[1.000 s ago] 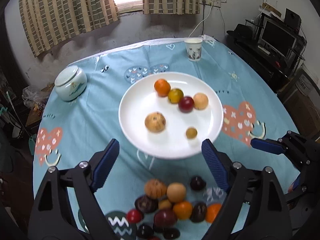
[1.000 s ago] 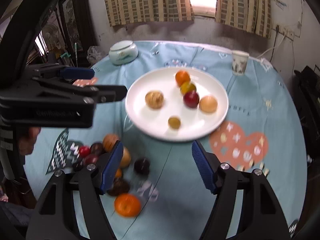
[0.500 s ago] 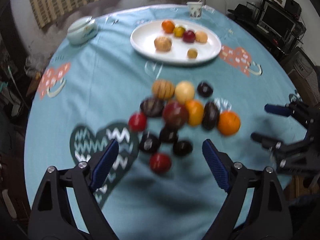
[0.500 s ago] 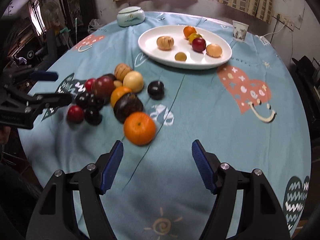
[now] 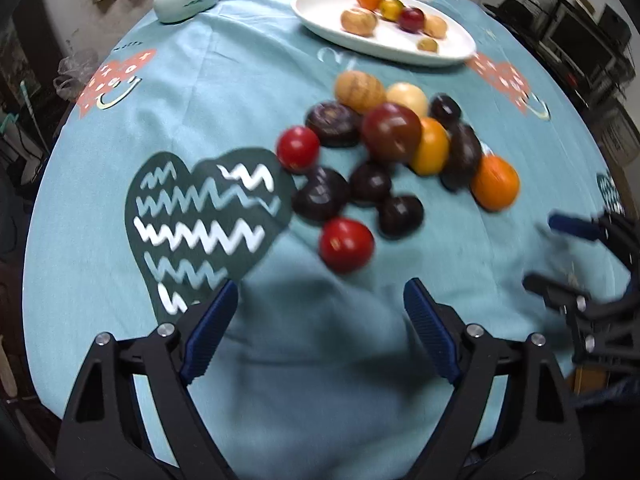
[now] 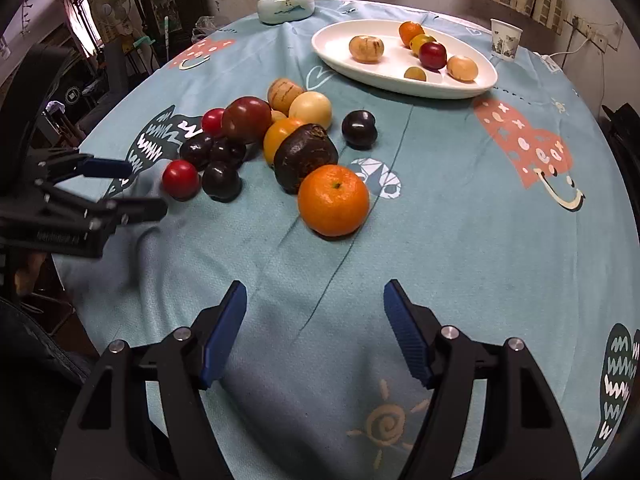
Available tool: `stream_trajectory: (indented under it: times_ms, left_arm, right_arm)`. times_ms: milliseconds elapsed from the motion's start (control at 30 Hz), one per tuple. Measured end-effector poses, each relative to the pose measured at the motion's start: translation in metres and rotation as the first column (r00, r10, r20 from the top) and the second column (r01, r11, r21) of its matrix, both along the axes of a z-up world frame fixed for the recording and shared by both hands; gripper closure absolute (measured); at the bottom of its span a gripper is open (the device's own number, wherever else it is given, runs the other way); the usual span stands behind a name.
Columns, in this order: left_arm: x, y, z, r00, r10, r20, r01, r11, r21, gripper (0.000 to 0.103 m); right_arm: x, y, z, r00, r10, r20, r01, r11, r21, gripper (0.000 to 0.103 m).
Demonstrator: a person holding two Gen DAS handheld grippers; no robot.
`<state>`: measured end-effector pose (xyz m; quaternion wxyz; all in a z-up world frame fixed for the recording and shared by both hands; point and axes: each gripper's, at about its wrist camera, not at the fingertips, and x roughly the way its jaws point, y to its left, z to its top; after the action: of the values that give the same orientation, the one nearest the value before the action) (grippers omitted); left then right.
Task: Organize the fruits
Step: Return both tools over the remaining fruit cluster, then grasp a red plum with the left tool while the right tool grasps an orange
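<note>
Both grippers sit low over the near edge of the round worktop (image 6: 460, 208), which is covered w/ a teal cloth. Left gripper (image 5: 320, 322) has its fingers spread wide, nothing btwn them, just bare cloth. Right gripper (image 6: 314, 320) is the same: fingers apart, empty, only cloth in the gap.

Loose fruit pile (image 6: 276, 140) is bunched mid-worktop, ahead of both grippers and not touching either. Nearest to the right gripper is an orange (image 6: 333, 200), right up against a dark wrinkly fruit (image 6: 306, 156). Nearest to the left one is a red fruit (image 5: 346, 243) w/ a couple of dark plums just behind it.

Further back there's a white plate (image 6: 332, 50) holding six fruits already, well apart from the pile. A pale lidded jar (image 6: 285, 4) sits at the far left, and a paper cup (image 6: 506, 40) at the far right beyond the plate.
</note>
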<state>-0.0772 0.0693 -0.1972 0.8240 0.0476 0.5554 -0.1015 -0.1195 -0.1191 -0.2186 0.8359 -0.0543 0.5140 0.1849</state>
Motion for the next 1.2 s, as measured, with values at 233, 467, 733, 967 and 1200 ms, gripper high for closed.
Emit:
stream_trajectory:
  times_ms: [233,467,733,967,1200]
  left_arm:
    - [0.023,-0.006,-0.010,1.000,-0.014,-0.021,0.014,1.000,-0.009,0.041]
    - [0.024,-0.013,-0.009,0.997,-0.054,-0.051,0.051,0.997,-0.054,0.073]
    - [0.017,0.000,0.015,1.000,-0.008,-0.014,0.007,0.996,-0.087,0.073]
    - [0.016,0.008,0.023,1.000,0.011,-0.012,-0.012,0.996,-0.086,0.073]
    - [0.028,-0.019,0.039,0.997,-0.065,0.032,0.068,0.993,-0.100,0.073]
  right_arm:
    - [0.002,-0.007,0.000,1.000,-0.024,-0.006,0.024,1.000,-0.001,0.032]
    - [0.020,-0.006,0.002,0.999,-0.024,0.021,0.024,1.000,-0.008,0.032]
    - [0.059,0.004,-0.008,1.000,0.005,0.019,-0.004,0.999,-0.043,0.032]
    - [0.064,0.012,-0.013,0.997,0.075,-0.023,-0.076,0.997,-0.024,0.059]
    - [0.061,-0.005,0.017,0.999,0.027,0.025,-0.028,0.997,0.069,0.059]
